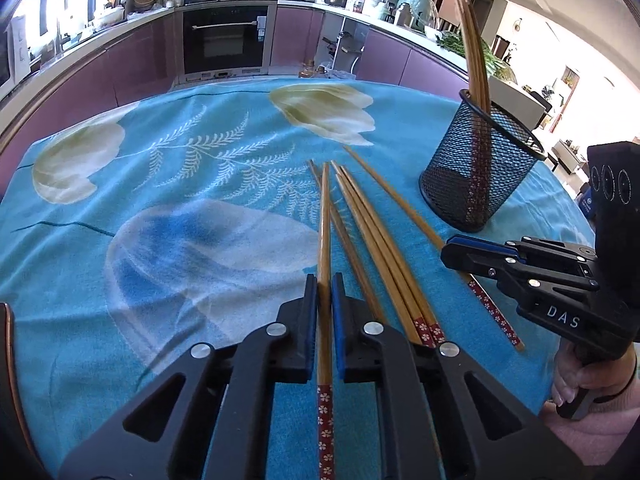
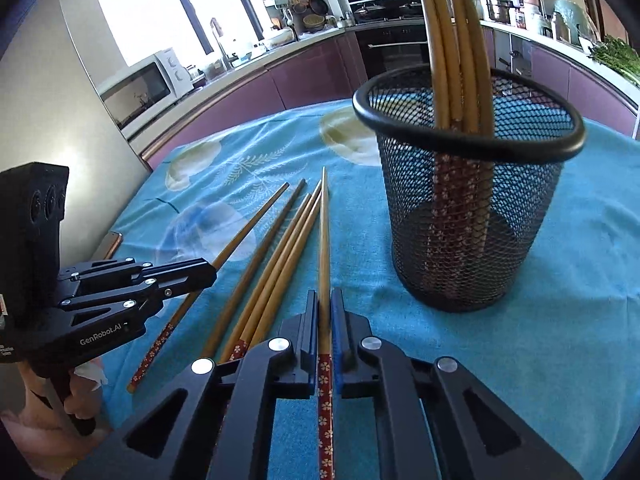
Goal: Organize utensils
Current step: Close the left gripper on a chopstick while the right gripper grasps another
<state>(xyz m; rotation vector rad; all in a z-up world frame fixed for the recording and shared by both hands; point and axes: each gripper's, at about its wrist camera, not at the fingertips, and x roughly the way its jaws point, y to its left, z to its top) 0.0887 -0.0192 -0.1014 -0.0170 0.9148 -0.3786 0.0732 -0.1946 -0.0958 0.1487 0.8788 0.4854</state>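
Bamboo chopsticks with red flowered handle ends lay fanned out on a blue floral tablecloth [image 1: 160,240], tips pointing away from the person. The left gripper [image 1: 324,280] was clamped shut on one chopstick [image 1: 325,220], the leftmost of the row, pinching its shaft just above the patterned end. The right gripper [image 2: 325,296] was likewise closed tight on another chopstick [image 2: 324,232], the one nearest the black mesh holder [image 2: 468,216]. Between these two, four loose chopsticks [image 2: 276,256] rested on the cloth, close together. The holder stood upright to the right of the row, with several chopsticks [image 2: 452,40] already standing in it, handle ends down.
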